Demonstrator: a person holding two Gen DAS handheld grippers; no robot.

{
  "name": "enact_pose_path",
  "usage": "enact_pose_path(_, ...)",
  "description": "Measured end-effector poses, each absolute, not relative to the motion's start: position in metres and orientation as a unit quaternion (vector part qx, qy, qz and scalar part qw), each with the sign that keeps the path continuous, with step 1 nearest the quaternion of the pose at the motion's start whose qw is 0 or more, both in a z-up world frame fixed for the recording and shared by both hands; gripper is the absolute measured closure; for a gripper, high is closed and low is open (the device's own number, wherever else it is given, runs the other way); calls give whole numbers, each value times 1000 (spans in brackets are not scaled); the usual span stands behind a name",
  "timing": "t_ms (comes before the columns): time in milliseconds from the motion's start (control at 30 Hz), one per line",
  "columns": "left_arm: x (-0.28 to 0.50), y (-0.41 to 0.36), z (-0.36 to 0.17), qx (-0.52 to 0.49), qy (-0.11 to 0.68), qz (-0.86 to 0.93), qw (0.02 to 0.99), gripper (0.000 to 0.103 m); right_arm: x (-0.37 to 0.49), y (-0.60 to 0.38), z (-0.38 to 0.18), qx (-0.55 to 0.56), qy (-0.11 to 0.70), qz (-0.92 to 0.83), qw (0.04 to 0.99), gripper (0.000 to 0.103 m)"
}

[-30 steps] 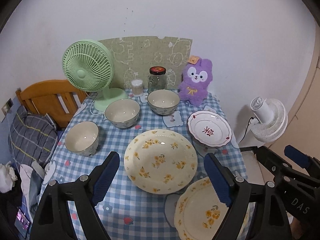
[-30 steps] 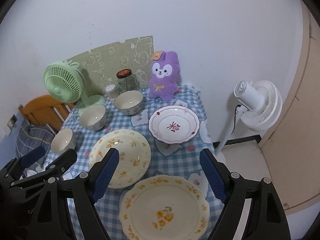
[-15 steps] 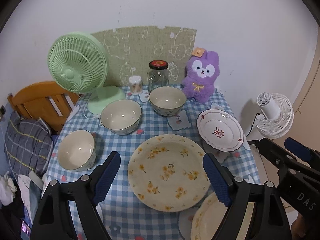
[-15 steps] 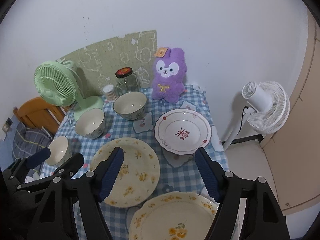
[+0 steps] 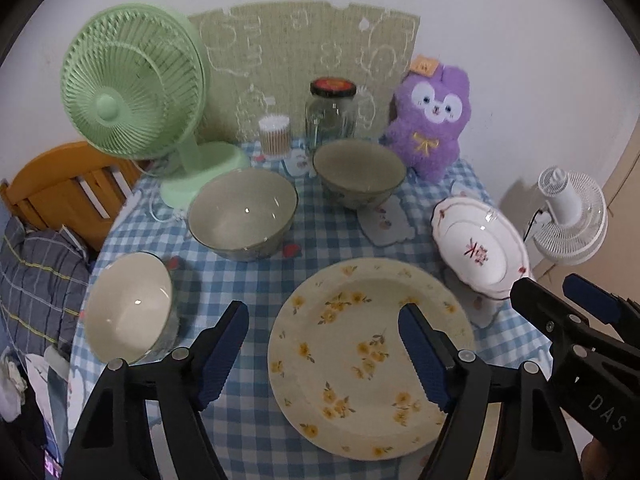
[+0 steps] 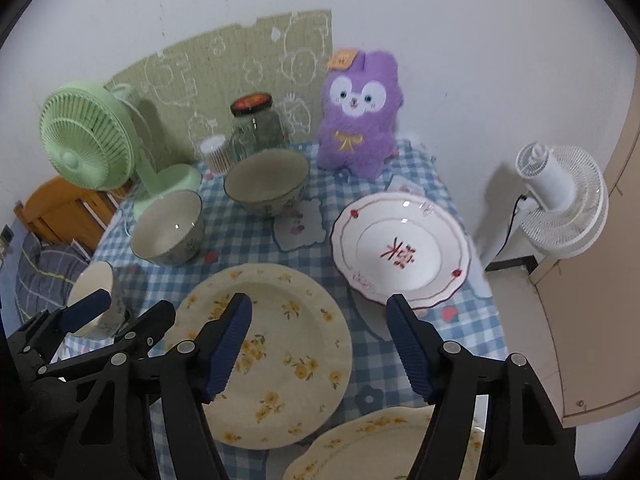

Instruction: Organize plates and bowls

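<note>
On the blue checked tablecloth [image 5: 224, 280] lies a cream plate with yellow flowers [image 5: 372, 360] [image 6: 272, 360]. A white plate with a red mark [image 5: 480, 248] [image 6: 400, 248] is to its right. A second flowered plate [image 6: 380, 448] sits at the near edge. Three bowls stand behind and to the left [image 5: 244, 216] [image 5: 360, 172] [image 5: 128, 308]. My left gripper [image 5: 324, 312] hovers over the flowered plate's left part, and my right gripper [image 6: 318, 302] hangs between the two plates. The jaws of both are closing with nothing between them.
At the back stand a green desk fan [image 5: 132, 92], a glass jar [image 5: 332, 116], a tub of cotton swabs [image 5: 274, 136] and a purple plush toy [image 5: 432, 120]. A wooden chair [image 5: 60, 184] is on the left. A white floor fan [image 5: 568, 216] stands on the right.
Both grippers have come forward and down toward the table, so the dishes look larger. The jaws of both stand a little narrower than before.
</note>
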State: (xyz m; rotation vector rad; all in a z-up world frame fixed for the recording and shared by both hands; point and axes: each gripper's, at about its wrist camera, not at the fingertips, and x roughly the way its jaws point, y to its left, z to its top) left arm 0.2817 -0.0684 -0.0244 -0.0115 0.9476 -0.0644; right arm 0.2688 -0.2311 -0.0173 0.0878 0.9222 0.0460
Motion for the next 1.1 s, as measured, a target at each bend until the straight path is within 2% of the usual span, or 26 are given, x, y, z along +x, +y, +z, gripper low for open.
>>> enact_pose_path(300,298,-58,-70,-11,482,-31,875,25,293,-226,-66,45,478,19,877,31)
enact_pose_path(400,302,-58,-86,-8,492,-27,870,29,297,-225,-79,45,487,16,872,31)
enact_pose_path(667,301,-56,-117,-6,517,-27,855,30,301,-221,-113,42,516,12,855,34)
enact_pose_path(767,302,-57,-123,-1,519,-22,854,33,303,-222,-122,41,524,10,851,35)
enact_pose_path(900,303,-55,-127,-14,526,-24,850,38,306,-223,-130,39,531,7,846,37)
enact_pose_path(1000,305,-56,-129,-16,526,-22,850,39,308,-222,-134,36,534,3,845,43)
enact_pose_path(1100,306,-56,-132,-9,528,-17,849,45,312,-222,-139,28,540,-2,841,47)
